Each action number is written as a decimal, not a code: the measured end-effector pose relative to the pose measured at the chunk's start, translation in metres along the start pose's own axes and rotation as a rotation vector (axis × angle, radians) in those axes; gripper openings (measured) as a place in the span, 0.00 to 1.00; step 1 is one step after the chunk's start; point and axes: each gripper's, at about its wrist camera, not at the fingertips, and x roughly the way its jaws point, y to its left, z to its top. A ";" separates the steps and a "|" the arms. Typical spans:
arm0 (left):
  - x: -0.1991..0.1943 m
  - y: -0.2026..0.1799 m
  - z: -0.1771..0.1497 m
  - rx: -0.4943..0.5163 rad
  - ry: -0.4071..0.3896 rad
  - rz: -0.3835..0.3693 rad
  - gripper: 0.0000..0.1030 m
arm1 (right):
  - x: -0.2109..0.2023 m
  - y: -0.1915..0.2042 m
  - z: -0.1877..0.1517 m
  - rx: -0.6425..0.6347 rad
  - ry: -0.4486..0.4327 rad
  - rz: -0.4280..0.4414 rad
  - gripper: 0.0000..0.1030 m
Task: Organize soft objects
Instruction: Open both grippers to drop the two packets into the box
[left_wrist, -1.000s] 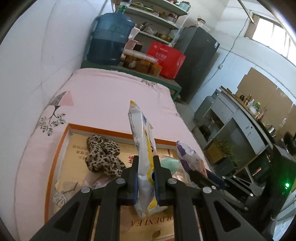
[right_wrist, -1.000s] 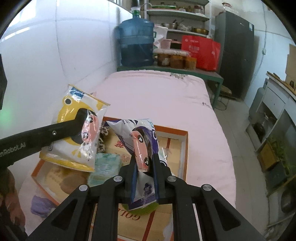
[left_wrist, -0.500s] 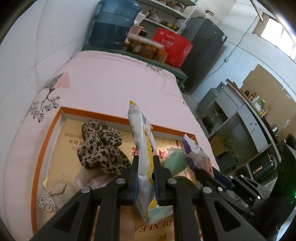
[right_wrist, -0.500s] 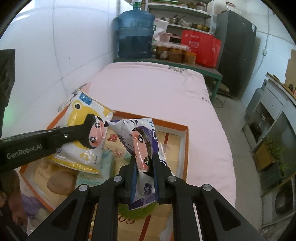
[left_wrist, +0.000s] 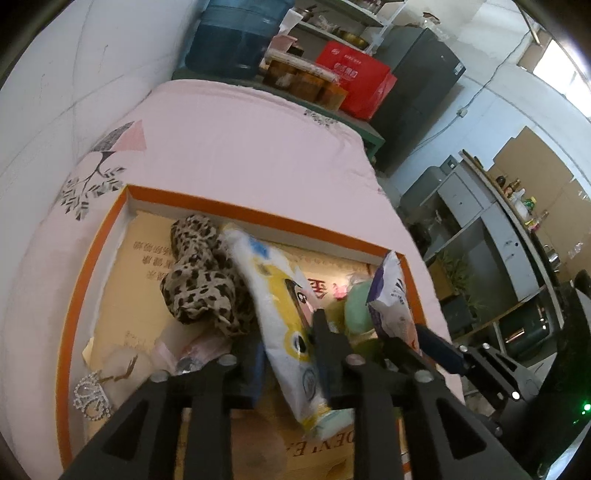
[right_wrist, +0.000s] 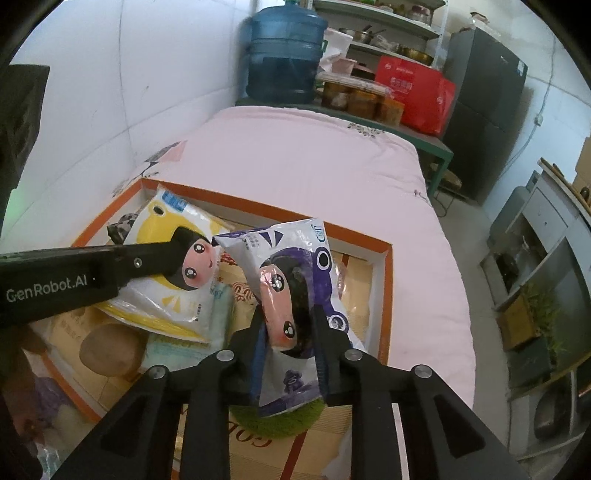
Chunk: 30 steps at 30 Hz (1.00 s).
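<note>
1. The left hand-held gripper (left_wrist: 286, 343) is opening — the yellow packet (left_wrist: 275, 291) leans loose between its jaws, over the orange-rimmed box (left_wrist: 258, 218) on the bed (left_wrist: 240, 140).
2. The right hand-held gripper (right_wrist: 290, 332) is opening too — the purple packet (right_wrist: 295, 280) stands between its jaws, nearer the box's right rim.
3. A leopard-print cloth (left_wrist: 199, 273) lies inside the box, left of the yellow packet.

Both black two-finger grippers angle steeply downward; the left gripper (left_wrist: 286, 350) and the right gripper (right_wrist: 290, 343) are opening their jaws.
</note>
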 end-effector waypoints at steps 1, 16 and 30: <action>0.000 0.001 -0.001 0.002 0.001 0.008 0.43 | -0.001 0.000 0.000 -0.001 -0.001 0.000 0.29; -0.028 -0.011 -0.005 0.027 -0.069 -0.019 0.59 | -0.011 -0.002 -0.009 0.034 -0.009 0.032 0.54; -0.073 -0.035 -0.020 0.101 -0.135 0.020 0.60 | -0.058 0.001 -0.023 0.080 -0.065 0.067 0.56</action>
